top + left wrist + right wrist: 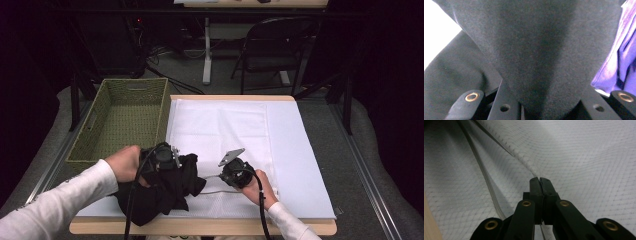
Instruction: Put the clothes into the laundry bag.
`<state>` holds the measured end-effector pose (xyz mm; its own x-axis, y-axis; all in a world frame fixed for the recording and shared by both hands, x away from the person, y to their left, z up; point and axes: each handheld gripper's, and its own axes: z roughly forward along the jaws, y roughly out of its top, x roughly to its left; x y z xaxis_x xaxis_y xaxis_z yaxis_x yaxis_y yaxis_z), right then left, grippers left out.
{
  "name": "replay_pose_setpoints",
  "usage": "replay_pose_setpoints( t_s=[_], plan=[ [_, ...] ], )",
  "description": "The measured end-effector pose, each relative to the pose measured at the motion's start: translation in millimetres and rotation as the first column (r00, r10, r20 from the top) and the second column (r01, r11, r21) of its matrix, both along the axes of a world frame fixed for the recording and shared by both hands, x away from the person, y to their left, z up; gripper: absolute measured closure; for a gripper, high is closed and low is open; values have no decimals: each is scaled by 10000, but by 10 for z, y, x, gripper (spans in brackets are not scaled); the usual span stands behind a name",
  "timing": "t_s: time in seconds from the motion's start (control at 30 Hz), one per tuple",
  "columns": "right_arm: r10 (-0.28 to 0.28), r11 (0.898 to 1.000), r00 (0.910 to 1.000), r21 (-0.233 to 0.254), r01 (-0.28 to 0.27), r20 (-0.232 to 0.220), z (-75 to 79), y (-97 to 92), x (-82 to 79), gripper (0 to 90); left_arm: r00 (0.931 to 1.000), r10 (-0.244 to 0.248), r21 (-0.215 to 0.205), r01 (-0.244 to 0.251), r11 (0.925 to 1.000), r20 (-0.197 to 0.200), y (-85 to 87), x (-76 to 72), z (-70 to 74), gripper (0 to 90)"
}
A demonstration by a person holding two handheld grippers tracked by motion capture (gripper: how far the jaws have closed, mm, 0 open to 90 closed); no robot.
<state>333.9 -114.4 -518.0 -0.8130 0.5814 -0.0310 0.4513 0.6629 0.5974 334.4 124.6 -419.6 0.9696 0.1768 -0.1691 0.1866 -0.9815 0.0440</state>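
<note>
High view, starting at the near edge: two white-sleeved forearms are coming in from the bottom, each hand carrying a set of tongs. The left tongs (167, 162) are sitting on a heap of black cloth (162, 192) bunched at the near left part of the surface (200, 227), and the left gripper view is showing a fold of that dark fabric (536, 62) running down between the jaws, so they are pinching it. A little to the right, the right tongs (227, 170) are lying low on a white mesh bag (225, 130) spread flat over a white sheet; in the right gripper view the jaws are pressed together on a raised ridge of that mesh (574, 157), with the bag's zipper (484, 172) running beside them. Farther back on the left, a green woven basket (120, 122) is standing just beside the sheet's edge. Beyond the surface, a folding chair (277, 45) is waiting on the floor.
</note>
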Motion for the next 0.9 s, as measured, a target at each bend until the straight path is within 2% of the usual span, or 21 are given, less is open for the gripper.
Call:
replay_pose_setpoints(
  t_s=[0.03,0.1,0.13,0.17,0.2,0.3,0.37,0.4,0.43,0.47,0.5,0.53,0.57,0.6,0.63,0.67,0.73,0.77,0.83,0.87,0.9],
  plan=[
    [63,10000,10000,-10,-62,72,2,1,4,896,10000,-35,51,36,10000,-76,-48,3,-144,756],
    [86,10000,9999,-1,-86,97,5,-2,9,896,10000,-14,-41,14,10000,-65,-72,9,-195,756],
    [86,10000,9999,-11,-86,130,6,-3,10,895,9999,3,-211,-7,9998,-165,-96,14,-243,755],
    [-40,10000,9999,-28,41,164,9,-2,3,896,9988,-122,-323,106,9994,-476,-120,27,-283,755],
    [-72,10000,9999,8,72,157,12,-1,0,896,9998,-65,-490,55,9988,-211,-144,18,-333,752],
    [-52,10000,9998,22,52,200,13,11,-5,896,9999,18,-933,-27,9956,-102,-199,12,-489,729],
    [-13,10000,9998,-52,14,207,14,23,-14,896,10000,-78,-1144,83,9934,53,-187,4,-529,675],
    [-13,10000,9998,-52,14,207,14,23,-14,896,10000,52,-1297,-51,9915,8,-162,7,-541,675],
    [8,10000,9999,-80,-7,167,14,24,-15,896,9998,172,-1467,-161,9890,60,-130,-2,-565,648],
    [22,10000,9998,-75,-20,178,10,26,-15,896,9997,41,-1577,-5,9875,221,-101,-15,-572,624],
    [12,10000,9998,-82,-11,174,11,27,-16,896,9995,218,-1659,-177,9860,231,-71,-23,-588,582],
    [31,10000,9999,-93,-30,162,10,29,-15,896,9988,291,-1583,-224,9871,405,-46,-30,-602,519],
    [-10,10000,9999,-92,11,146,9,29,-15,896,9980,353,-1767,-256,9839,520,-9,-47,-617,459],
    [2,9999,9999,-103,-1,146,7,28,-12,896,9977,500,-1884,-405,9813,461,29,-50,-637,439],
    [9,9999,9999,-132,-7,153,7,29,-13,896,9952,677,-2028,-522,9778,701,67,-67,-659,409],
    [-3,9999,9999,-134,5,156,10,30,-14,896,9937,843,-2254,-657,9721,739,99,-81,-672,354],
    [-6,9998,9998,-195,9,181,9,35,-18,896,9926,989,-2314,-801,9696,710,136,-101,-692,319],
    [-13,9998,9998,-197,16,192,10,36,-16,896,9923,857,-2458,-615,9674,890,154,-129,-695,357],
    [62,9996,9997,-267,-56,221,7,38,-8,896,9917,855,-2472,-595,9671,957,169,-169,-700,375],
    [53,9996,9998,-265,-47,203,2,42,-6,896,9911,819,-2597,-521,9643,1051,177,-188,-707,391],
    [4,9996,9999,-278,0,167,0,47,-12,896,9920,838,-2565,-572,9649,941,183,-198,-714,421]
  ],
)
